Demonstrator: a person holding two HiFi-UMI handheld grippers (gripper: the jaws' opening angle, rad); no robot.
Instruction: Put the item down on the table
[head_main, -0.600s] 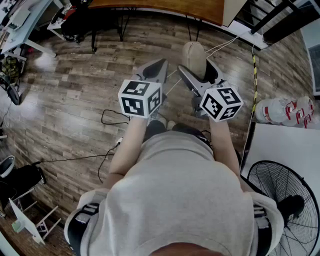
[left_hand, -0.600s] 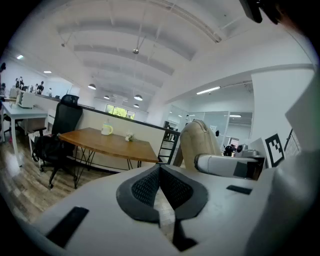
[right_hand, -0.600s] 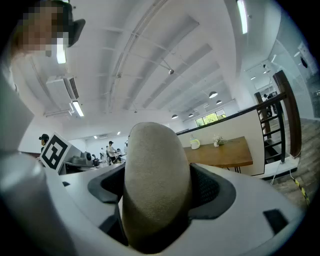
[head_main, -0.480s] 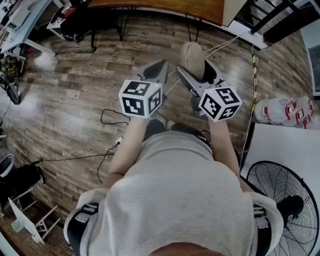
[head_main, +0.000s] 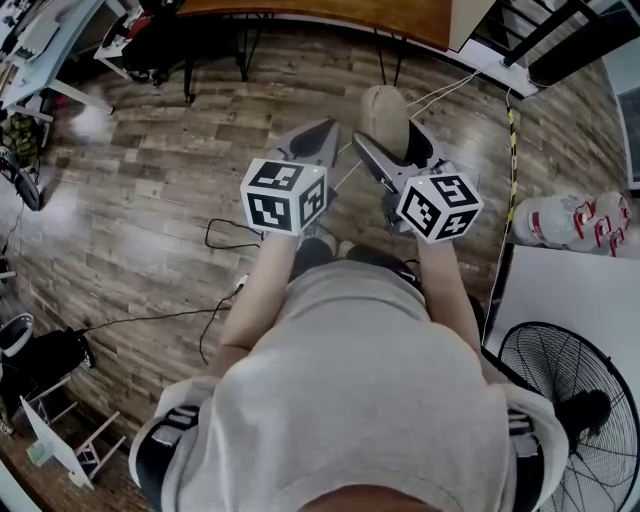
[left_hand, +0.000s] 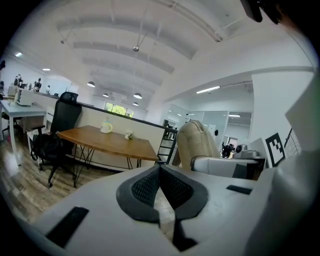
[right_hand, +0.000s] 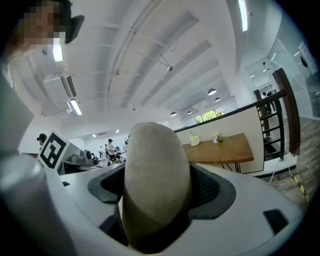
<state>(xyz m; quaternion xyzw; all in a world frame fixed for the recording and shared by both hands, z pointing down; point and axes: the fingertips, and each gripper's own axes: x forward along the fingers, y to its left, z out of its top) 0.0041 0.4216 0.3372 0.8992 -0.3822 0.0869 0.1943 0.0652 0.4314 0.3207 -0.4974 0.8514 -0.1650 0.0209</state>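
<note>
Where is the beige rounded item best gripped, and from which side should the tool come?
Probably across its narrow width, from its near end, as the right tool grips it: the beige rounded item is taller than wide, so its flanks suit a pinch.

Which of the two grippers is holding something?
The right gripper: its jaws clamp a beige rounded item; the left gripper is shut with nothing between its jaws.

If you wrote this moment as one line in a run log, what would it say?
left gripper: shut, empty | right gripper: shut on beige item | item: held above floor, not yet on wooden table
</note>
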